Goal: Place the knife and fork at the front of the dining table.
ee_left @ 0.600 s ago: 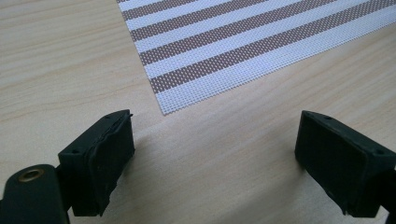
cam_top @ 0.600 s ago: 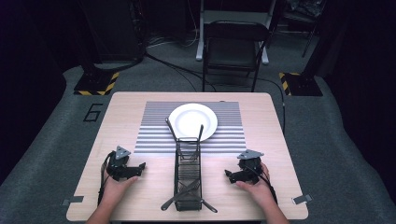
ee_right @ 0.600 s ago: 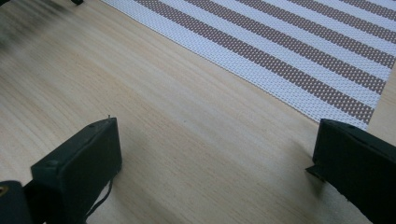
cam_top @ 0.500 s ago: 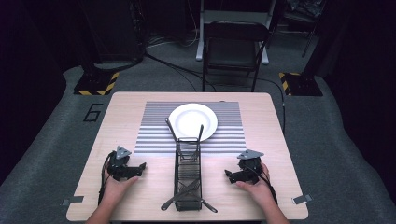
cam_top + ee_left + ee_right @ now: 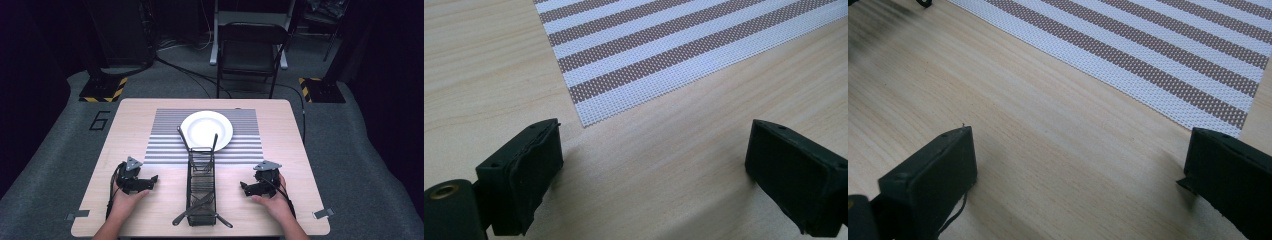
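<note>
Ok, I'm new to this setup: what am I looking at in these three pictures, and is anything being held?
No robot arm here: a person holds a two-jaw gripper in each hand. The high view looks down on the wooden table, with the left gripper at the left and the right gripper at the right, both resting near the front edge. Between them stands a black wire rack. Behind it lies a striped placemat with a white plate on it. The other two pictures come from cameras riding on the grippers, looking along their black jaws at bare wood and a corner of the placemat. Both grippers are open, and nothing is held.
</note>
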Available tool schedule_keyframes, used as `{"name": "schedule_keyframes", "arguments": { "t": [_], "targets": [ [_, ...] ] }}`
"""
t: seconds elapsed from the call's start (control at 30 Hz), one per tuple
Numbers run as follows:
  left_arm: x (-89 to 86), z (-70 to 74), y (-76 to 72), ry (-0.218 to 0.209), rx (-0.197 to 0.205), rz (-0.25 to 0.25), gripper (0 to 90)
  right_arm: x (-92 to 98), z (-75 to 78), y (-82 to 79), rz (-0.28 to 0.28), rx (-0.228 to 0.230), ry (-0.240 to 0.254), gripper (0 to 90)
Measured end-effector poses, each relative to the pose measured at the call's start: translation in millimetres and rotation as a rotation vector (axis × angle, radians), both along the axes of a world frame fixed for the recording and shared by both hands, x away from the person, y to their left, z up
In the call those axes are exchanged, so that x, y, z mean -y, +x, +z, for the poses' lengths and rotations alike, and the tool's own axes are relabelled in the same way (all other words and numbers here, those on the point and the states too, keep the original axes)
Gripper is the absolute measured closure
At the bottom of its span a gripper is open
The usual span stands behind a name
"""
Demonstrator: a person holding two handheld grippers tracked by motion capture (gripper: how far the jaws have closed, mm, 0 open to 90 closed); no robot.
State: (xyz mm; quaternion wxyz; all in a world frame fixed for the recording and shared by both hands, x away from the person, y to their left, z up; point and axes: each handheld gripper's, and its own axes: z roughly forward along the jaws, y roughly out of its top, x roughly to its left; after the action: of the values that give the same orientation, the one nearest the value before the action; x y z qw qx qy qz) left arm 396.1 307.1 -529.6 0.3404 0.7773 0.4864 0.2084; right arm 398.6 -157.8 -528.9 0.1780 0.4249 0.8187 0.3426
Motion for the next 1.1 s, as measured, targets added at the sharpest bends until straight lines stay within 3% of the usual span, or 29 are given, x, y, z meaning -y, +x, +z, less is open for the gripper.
{"name": "schedule_keyframes", "arguments": {
  "t": [0.53,0.7,0.9,1.07,1.1],
  "targets": [
    [-0.1,0.1,-0.3,0.002,-0.001,-0.004,8.1,0.5,0.5,-1.7,-0.005,0.005,0.006,3.3],
    [-0.2,0.1,-0.2,0.003,-0.001,-0.004,8.2,1.8,4.4,-4.9,-0.041,0.004,0.016,16.6],
    [0.0,0.0,-0.3,0.003,0.002,-0.003,8.3,-2.2,11.7,-9.0,-0.025,0.0,-0.001,26.6],
    [0.1,0.2,-0.7,0.002,-0.002,-0.003,8.3,-5.3,29.4,-16.0,-0.016,-0.006,0.057,43.2],
    [0.1,0.2,-0.8,0.002,-0.004,-0.003,8.3,-5.3,29.4,-16.0,-0.016,-0.006,0.057,43.2]
  ]
}}
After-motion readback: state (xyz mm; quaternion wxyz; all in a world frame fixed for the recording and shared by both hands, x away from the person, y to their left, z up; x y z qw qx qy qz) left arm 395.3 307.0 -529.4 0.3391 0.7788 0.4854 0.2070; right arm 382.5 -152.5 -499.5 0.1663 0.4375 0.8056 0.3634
